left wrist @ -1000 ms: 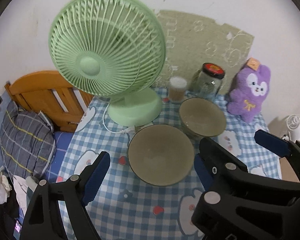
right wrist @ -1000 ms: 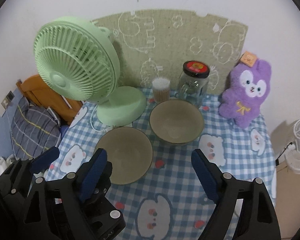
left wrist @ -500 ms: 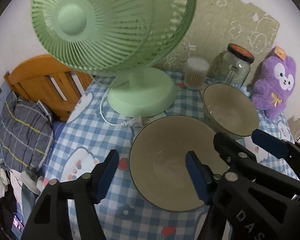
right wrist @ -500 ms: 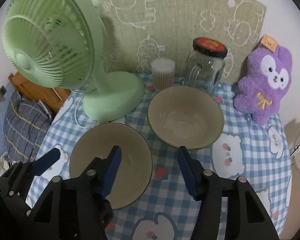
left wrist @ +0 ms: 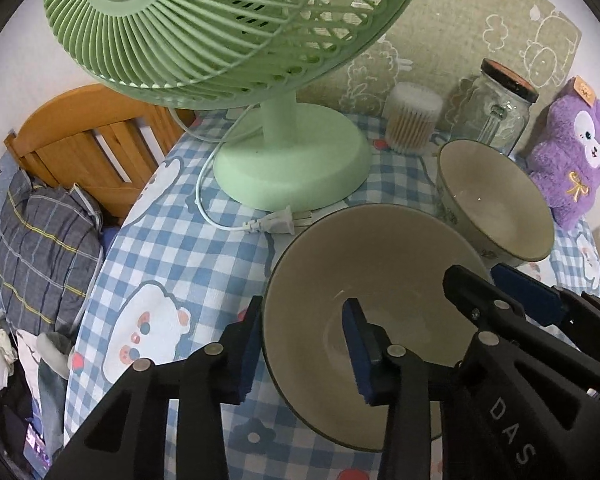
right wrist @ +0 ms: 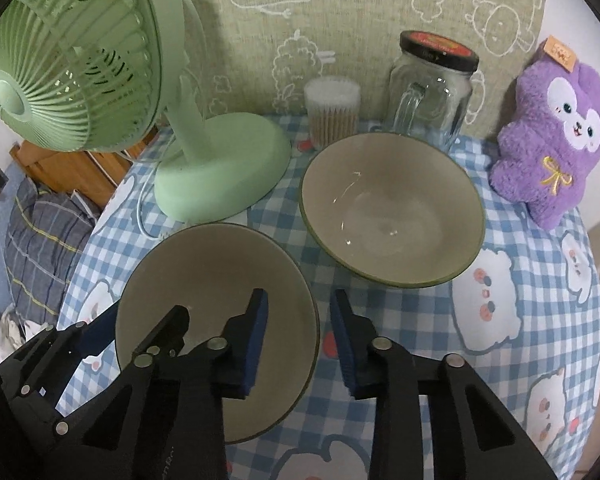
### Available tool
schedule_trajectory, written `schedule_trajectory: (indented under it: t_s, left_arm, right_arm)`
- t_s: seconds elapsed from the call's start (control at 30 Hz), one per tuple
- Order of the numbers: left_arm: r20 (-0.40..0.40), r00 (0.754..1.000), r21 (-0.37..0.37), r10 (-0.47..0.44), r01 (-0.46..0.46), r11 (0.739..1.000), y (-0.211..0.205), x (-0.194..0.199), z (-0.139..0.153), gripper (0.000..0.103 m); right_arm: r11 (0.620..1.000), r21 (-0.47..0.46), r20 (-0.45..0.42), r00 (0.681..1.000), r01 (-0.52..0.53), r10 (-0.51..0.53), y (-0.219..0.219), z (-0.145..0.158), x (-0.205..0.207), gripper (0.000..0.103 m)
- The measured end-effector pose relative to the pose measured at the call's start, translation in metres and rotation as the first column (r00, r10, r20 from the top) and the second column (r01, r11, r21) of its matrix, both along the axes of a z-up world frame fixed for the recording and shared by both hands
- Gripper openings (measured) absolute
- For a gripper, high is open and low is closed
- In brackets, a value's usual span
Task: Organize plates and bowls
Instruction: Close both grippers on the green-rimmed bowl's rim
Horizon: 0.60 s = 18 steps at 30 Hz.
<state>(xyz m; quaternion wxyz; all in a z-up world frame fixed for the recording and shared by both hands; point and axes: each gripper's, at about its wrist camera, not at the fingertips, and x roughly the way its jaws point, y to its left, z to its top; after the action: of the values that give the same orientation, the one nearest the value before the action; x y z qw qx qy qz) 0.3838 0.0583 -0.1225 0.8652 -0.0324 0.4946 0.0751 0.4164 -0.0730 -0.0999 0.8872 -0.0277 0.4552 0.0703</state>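
Two grippers straddle opposite sides of one bowl's rim as I work the rig from afar: my left gripper (left wrist: 306, 354) has one blue pad outside the near bowl (left wrist: 380, 248) and one inside it, and my right gripper (right wrist: 300, 344) brackets the same bowl's (right wrist: 204, 264) far edge, one pad inside, one over the cloth. Both sets of jaws have just been closing with the rim between them, yet a gap shows at each pad, so neither is clamped. A second bowl (right wrist: 392, 208) sits just beside the first, toward the wall, both on the blue-checked tablecloth (right wrist: 532, 320). Behind them stand a green desk fan (left wrist: 292, 172) with its white plug (left wrist: 276, 222) lying loose, a tub of cotton swabs (right wrist: 332, 110), a glass jar (right wrist: 432, 92) with a dark lid, and a purple plush toy (right wrist: 552, 140).
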Motion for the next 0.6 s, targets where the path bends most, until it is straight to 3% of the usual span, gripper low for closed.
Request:
schedule_trajectory:
  t_s: [0.07, 0.23, 0.6]
  left_arm:
    - [-0.003, 1.0, 0.01, 0.004, -0.004, 1.0, -0.0002, 0.0006, -0.0018, 0.035]
    - [-0.006, 1.0, 0.027, 0.017, -0.017, 0.999, 0.0017, 0.0009, -0.0028, 0.026]
    - [-0.013, 0.999, 0.05, 0.038, -0.037, 0.998, 0.0039, 0.0016, -0.0036, 0.017]
  right_arm:
    - [1.0, 0.004, -0.003, 1.0, -0.002, 0.002, 0.001, -0.0021, 0.0009, 0.027]
    - [1.0, -0.014, 0.002, 1.0, 0.004, -0.004, 0.0033, -0.0027, 0.0007, 0.026]
    - [1.0, -0.023, 0.001, 1.0, 0.019, -0.019, 0.002, -0.0028, -0.0003, 0.024]
